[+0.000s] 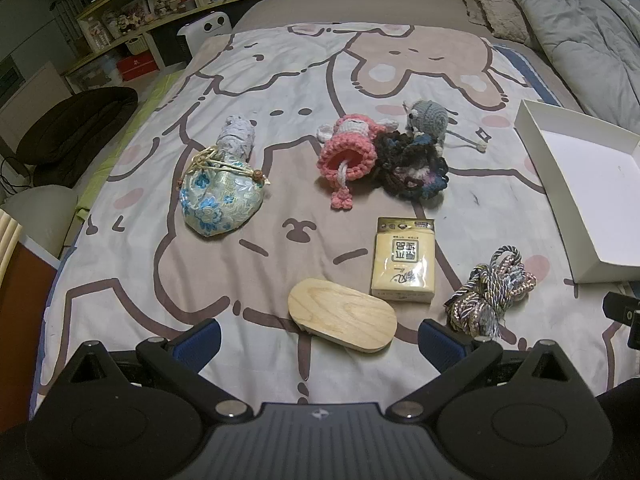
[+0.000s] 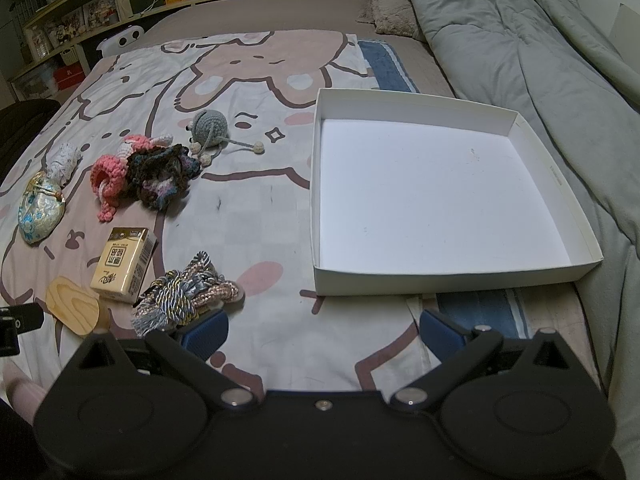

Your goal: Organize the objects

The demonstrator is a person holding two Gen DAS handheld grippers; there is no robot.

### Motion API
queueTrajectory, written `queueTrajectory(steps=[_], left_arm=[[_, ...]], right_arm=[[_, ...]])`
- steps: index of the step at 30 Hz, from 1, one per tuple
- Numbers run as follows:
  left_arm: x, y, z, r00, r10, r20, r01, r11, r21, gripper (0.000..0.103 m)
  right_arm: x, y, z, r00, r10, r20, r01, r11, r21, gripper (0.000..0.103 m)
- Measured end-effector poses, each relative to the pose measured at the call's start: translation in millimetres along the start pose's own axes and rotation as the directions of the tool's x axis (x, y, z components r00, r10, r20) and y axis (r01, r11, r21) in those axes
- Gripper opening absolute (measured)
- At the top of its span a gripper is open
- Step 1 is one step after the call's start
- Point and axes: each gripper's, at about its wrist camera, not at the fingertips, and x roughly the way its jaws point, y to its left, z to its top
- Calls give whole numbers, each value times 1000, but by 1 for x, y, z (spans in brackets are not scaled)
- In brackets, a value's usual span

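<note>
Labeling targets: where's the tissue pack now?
In both views the tissue pack lies on the blanket, between the wooden lid and cord bundle.

smooth wooden lid (image 1: 342, 316), crocheted mouse (image 1: 426, 118)

- Box (image 1: 576, 184): left wrist view cuts it off at the right edge; only its near-left corner shows.
- Wooden lid (image 2: 72, 312): right wrist view, near end hidden behind the gripper body.
- Cord bundle (image 2: 184, 300): lower end tucked behind the blue left pad (image 2: 204, 332).
- Pink crochet (image 2: 112, 172): partly covered by the dark crochet (image 2: 164, 176).
- Pack (image 1: 403, 266): print too small to read.
- Shelf (image 1: 132, 12) contents: blurred, unidentifiable.
</note>
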Motion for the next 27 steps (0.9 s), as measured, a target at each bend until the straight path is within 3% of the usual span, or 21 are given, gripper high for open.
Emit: queueTrajectory(steps=[27], left_arm=[[0,0,0,1000,2,0,-2,1000,3,103]], right_arm=[[2,-3,-1,1000,3,-1,-3,1000,-3,103]])
